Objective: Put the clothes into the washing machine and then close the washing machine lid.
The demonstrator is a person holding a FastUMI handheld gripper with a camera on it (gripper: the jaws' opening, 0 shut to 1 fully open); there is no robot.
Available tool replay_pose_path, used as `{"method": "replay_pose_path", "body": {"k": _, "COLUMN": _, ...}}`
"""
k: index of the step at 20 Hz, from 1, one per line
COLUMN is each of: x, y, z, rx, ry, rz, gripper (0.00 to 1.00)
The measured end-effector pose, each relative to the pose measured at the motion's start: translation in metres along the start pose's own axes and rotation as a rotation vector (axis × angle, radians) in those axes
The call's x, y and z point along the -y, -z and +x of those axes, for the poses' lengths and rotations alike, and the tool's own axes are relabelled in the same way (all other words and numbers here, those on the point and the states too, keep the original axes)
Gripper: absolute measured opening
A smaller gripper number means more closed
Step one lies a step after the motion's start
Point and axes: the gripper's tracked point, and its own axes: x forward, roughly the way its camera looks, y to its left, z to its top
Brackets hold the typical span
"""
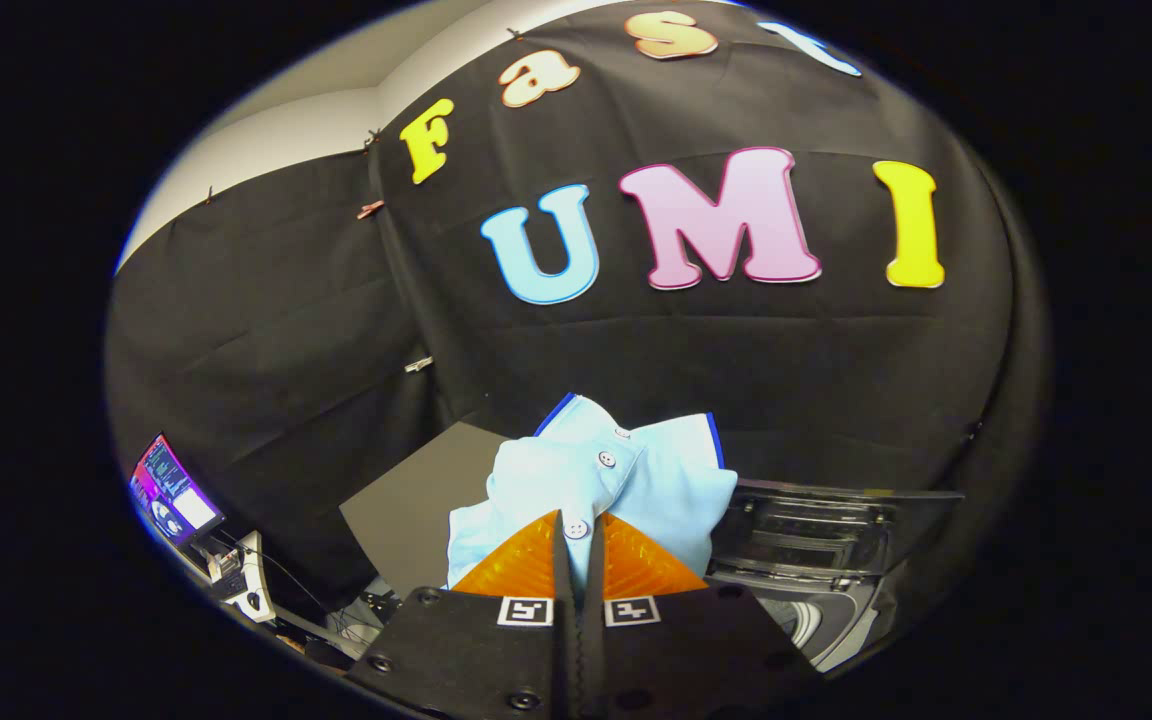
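Gripper [579, 535]: fingers nearly closed, pinching a light blue shirt [596, 485] by its button placket. The cloth fills the narrow gap between them, one button right at the tips. The shirt is lifted and bunched just ahead of the fingers, collar with dark blue trim uppermost.

Washer [816, 590] sits low, to the right of the fingers and beyond them. Its clear lid [836, 520] stands raised, and part of the pale tub rim shows under it. A dark board [406, 510] lies behind the shirt to the left. A monitor [171, 490] stands far left, with cables near it.

Risks, as judged from here:
- The hold is on a thin strip of cloth at the fingertips. A quick swing toward the washer could pull the placket free and drop the shirt outside the tub.
- How much cloth hangs under the fingers cannot be seen. A trailing hem could catch on the tub rim or drape over it, and the lid would then not close fully.
- The raised lid is close to the path. Brushing it with the gripper could knock it down before the shirt is in.

Writing: no brand or label legible on shirt or washer. Two square coded markers sit on the gripper body; these carry no readable text.
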Motion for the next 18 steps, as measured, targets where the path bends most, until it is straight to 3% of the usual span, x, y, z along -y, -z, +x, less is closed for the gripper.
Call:
{"method": "replay_pose_path", "body": {"k": 9, "x": 0.081, "y": -0.001, "z": -0.048, "rx": 0.017, "ry": 0.133, "rz": -0.021, "gripper": 0.04}}
{"method": "replay_pose_path", "body": {"k": 18, "x": 0.103, "y": 0.027, "z": -0.035, "rx": -0.04, "ry": 0.174, "rz": -0.039, "gripper": 0.04}}
